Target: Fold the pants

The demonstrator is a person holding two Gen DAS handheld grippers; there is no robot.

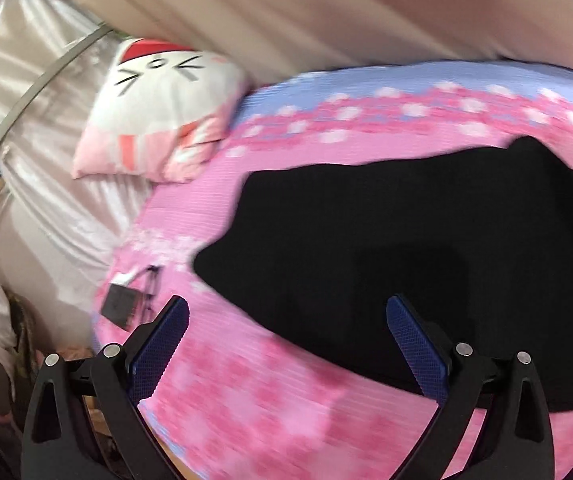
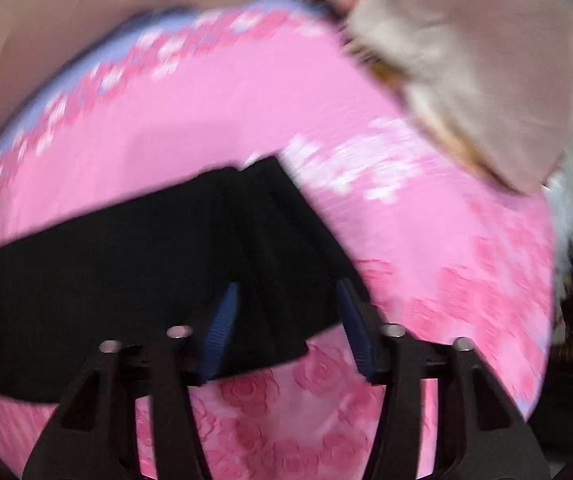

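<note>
The black pants (image 1: 426,248) lie flat on the pink floral bedspread (image 1: 246,400), occupying the middle and right of the left wrist view. The left gripper (image 1: 286,312) hovers at the near left edge of the pants with its jaws spread wide and nothing between them. The right gripper (image 2: 286,292) has its jaws spread over the near right end of the pants (image 2: 126,264), with black fabric lying between the blue pads (image 2: 222,320); both views are motion-blurred.
</note>
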